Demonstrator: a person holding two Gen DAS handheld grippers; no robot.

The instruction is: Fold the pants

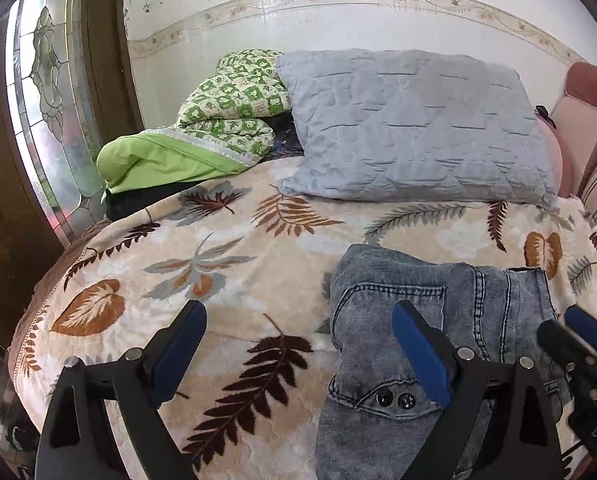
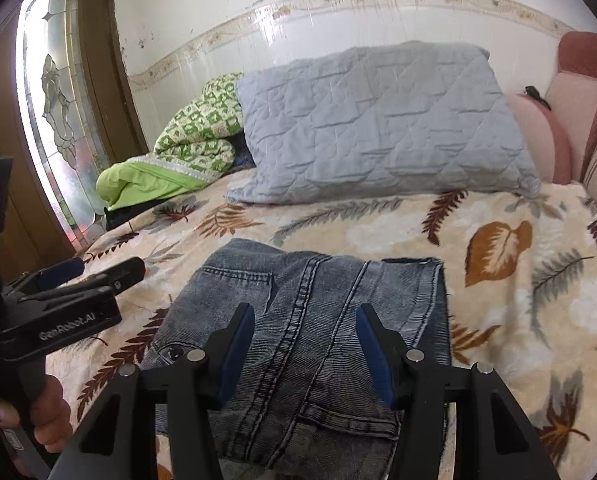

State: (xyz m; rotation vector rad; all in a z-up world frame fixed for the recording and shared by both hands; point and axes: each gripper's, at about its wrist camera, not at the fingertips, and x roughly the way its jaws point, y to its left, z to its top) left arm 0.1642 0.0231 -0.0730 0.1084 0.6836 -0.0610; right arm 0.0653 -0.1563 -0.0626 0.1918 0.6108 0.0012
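Observation:
The grey-blue washed denim pants (image 2: 318, 312) lie folded into a compact rectangle on the leaf-print blanket (image 2: 518, 280). In the left wrist view the pants (image 1: 438, 320) sit at lower right, with a buttoned pocket showing. My right gripper (image 2: 304, 320) hangs over the middle of the pants with its blue pads apart and no cloth pinched. My left gripper (image 1: 298, 320) stands wide open at the pants' left edge, one finger over the denim and the other over the blanket. Each gripper shows in the other's view: the left gripper (image 2: 106, 270), the right gripper (image 1: 562, 324).
A grey quilted pillow (image 2: 378, 128) and a green patterned quilt (image 1: 226, 120) lie at the back of the bed. Pink cushions (image 2: 570, 100) and a striped one stand at the right. A wooden door with leaded glass (image 1: 46, 92) is on the left. A hand (image 2: 46, 412) holds the left gripper's handle.

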